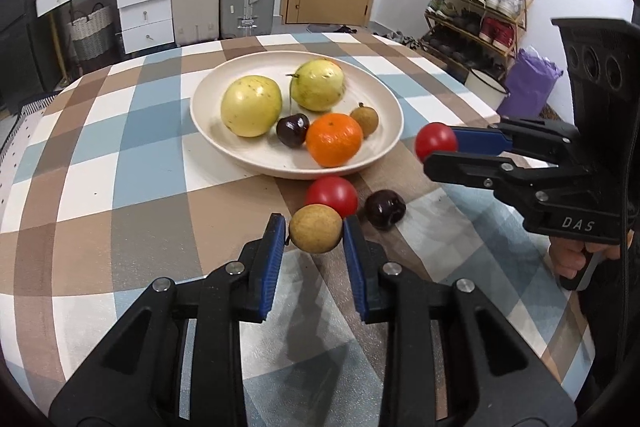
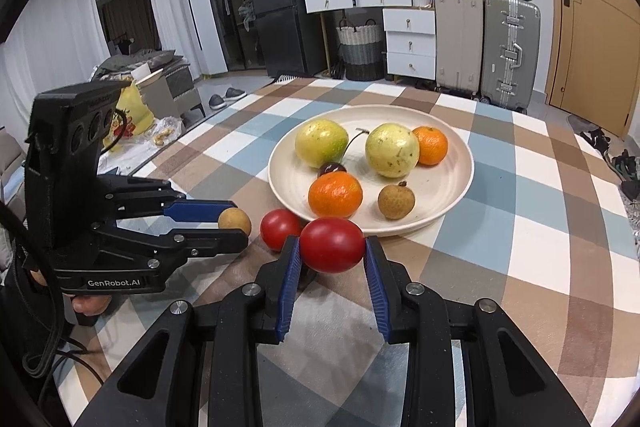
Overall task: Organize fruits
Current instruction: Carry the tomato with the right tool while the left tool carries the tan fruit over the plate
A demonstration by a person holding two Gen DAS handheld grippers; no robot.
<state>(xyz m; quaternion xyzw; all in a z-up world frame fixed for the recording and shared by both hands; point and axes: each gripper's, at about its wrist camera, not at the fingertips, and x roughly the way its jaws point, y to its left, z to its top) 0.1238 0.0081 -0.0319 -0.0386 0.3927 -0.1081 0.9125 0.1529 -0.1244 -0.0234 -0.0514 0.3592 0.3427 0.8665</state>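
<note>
Left gripper [image 1: 315, 233] clamped on a tan longan [image 1: 316, 229], bottom centre of left wrist view, just off the checked tablecloth [image 1: 120, 187]. Right gripper [image 2: 331, 246] clamped on a red tomato [image 2: 331, 245], lower centre of right wrist view. Second tomato [image 1: 332, 195] and dark cherry [image 1: 385, 209] lie beside cream plate [image 1: 224, 143] holding guavas, oranges, longan, cherry

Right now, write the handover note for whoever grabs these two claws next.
Left claw: shut on a longan, just off the tablecloth.
Right claw: shut on a red tomato, near the plate.
Done: two guavas, two oranges, a cherry and a longan are on the plate.
Left: drop both held fruits onto the plate, then fetch the second tomato and the dark cherry lying on the cloth in front of it.
</note>
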